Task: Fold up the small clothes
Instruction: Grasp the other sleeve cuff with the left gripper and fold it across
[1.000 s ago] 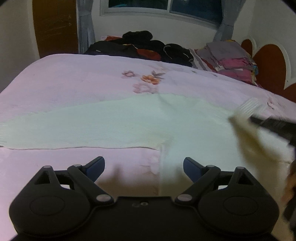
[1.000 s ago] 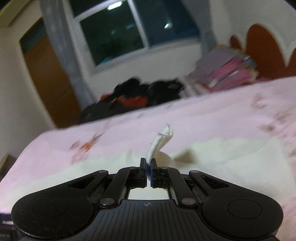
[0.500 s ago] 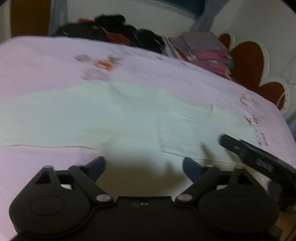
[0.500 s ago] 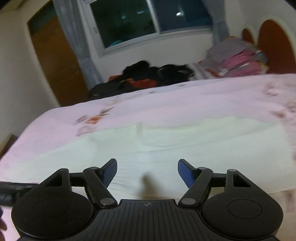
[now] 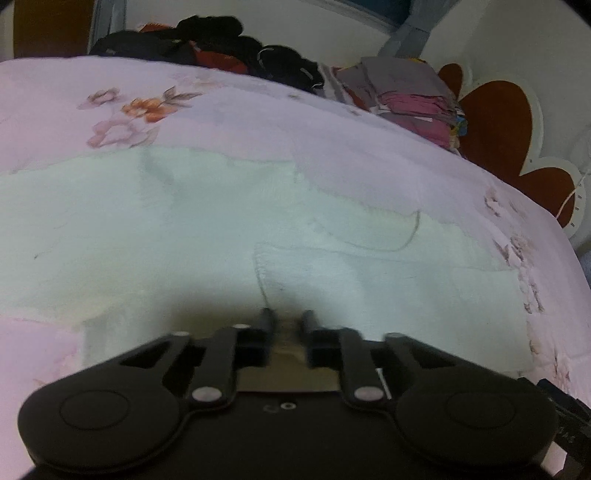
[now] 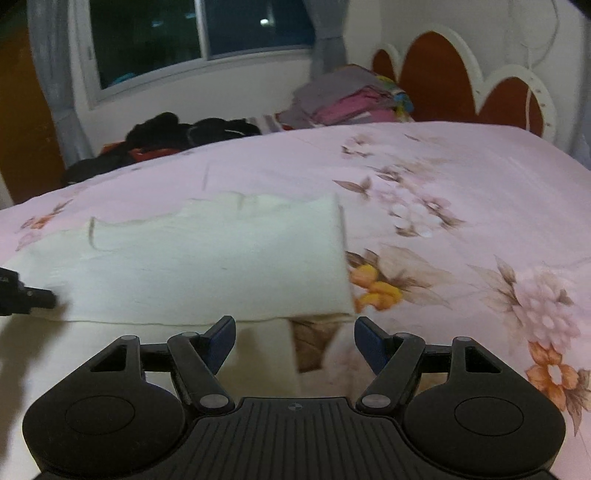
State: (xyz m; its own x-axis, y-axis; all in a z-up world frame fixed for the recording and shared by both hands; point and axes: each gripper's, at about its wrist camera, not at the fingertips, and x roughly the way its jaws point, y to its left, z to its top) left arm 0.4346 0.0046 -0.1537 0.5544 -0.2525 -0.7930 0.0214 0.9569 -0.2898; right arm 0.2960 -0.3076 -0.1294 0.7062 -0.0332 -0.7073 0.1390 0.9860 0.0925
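A pale cream garment (image 5: 184, 229) lies spread on the pink floral bedspread (image 5: 258, 122); a folded-over part shows in the right wrist view (image 6: 207, 266). My left gripper (image 5: 287, 326) is low over the garment's near edge, its fingers nearly closed with cloth between them; blur hides whether they pinch it. My right gripper (image 6: 294, 341) is open and empty just short of the garment's near right corner. The left gripper's tip shows at the left edge of the right wrist view (image 6: 22, 295).
Dark clothes (image 5: 207, 40) are heaped along the bed's far edge. A stack of folded grey and pink clothes (image 6: 347, 103) sits by the red and white headboard (image 6: 461, 77). A window (image 6: 199, 33) is behind.
My right gripper let go of the garment's strip and opened, then moved to the right corner. My left gripper moved down to the near edge and its fingers came nearly together.
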